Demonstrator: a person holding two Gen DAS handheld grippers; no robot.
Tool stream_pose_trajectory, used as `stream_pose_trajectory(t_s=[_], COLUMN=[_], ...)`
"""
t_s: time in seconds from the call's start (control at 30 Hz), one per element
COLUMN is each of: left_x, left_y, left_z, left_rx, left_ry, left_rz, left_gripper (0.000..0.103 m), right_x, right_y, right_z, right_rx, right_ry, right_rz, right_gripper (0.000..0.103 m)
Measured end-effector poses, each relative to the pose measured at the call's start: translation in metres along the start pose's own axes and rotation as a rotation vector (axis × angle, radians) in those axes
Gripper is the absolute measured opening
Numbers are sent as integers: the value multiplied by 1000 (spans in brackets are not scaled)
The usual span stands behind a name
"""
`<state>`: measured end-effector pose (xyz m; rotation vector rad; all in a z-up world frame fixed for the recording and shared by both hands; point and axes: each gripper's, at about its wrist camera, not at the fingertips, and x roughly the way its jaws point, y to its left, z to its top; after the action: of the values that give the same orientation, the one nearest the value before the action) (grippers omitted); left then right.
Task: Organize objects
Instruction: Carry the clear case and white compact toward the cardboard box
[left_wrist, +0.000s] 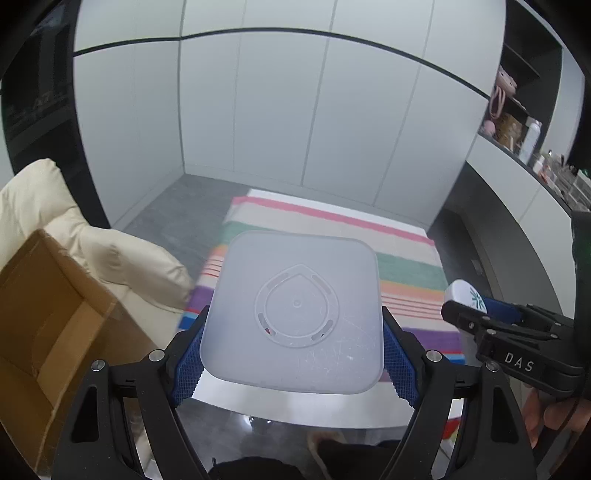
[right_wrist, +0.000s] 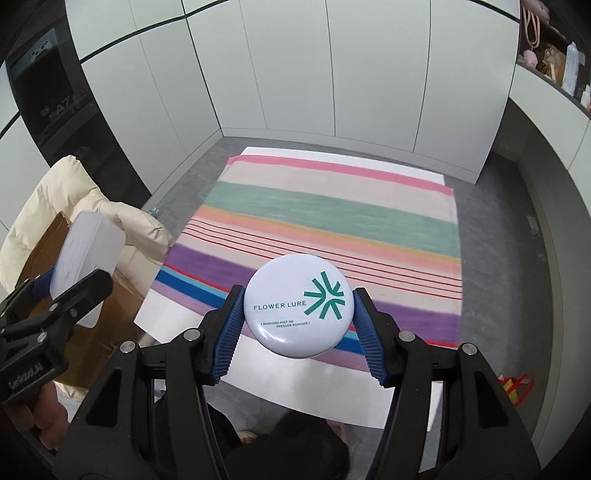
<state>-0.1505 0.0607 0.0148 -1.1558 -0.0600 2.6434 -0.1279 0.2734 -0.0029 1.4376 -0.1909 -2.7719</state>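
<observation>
A translucent white square plastic container (left_wrist: 295, 280) hangs over the table with its base toward the camera. My left gripper (left_wrist: 294, 319) is shut on it, the blue pads (left_wrist: 188, 365) pressing both sides. A round white powder compact (right_wrist: 295, 306), printed "FLOWER LURE" with a green mark, is held above the striped cloth by my right gripper (right_wrist: 298, 293), shut on its rim. The left wrist view catches the right gripper (left_wrist: 466, 304) and compact (left_wrist: 461, 293) at the right edge. The right wrist view shows the left gripper (right_wrist: 74, 282) and container (right_wrist: 86, 251) at the left.
A striped multicolour cloth (right_wrist: 332, 218) covers a white table (right_wrist: 317, 391). To the left are a brown cardboard box (left_wrist: 40, 325) and a cream padded cushion (left_wrist: 122, 254). White cabinet doors (left_wrist: 280, 110) stand behind. Shelves with small items (left_wrist: 524, 136) run along the right.
</observation>
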Motion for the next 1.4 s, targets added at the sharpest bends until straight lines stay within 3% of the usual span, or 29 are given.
stream_pose_trajectory(t_s=[0.2, 0.8, 1.4], left_x=[0, -30, -63], left_y=[36, 118, 213], left_z=[3, -11, -40], left_rx=[-76, -174, -254], left_ry=[-8, -37, -56], left_rz=[17, 93, 244], left_gripper=[84, 84, 84], right_x=[11, 23, 27], right_y=[27, 122, 230], right_z=[6, 10, 2], right_rx=[-52, -183, -332], right_ry=[-10, -25, -40], right_rz=[12, 104, 220], right_gripper=[60, 60, 60])
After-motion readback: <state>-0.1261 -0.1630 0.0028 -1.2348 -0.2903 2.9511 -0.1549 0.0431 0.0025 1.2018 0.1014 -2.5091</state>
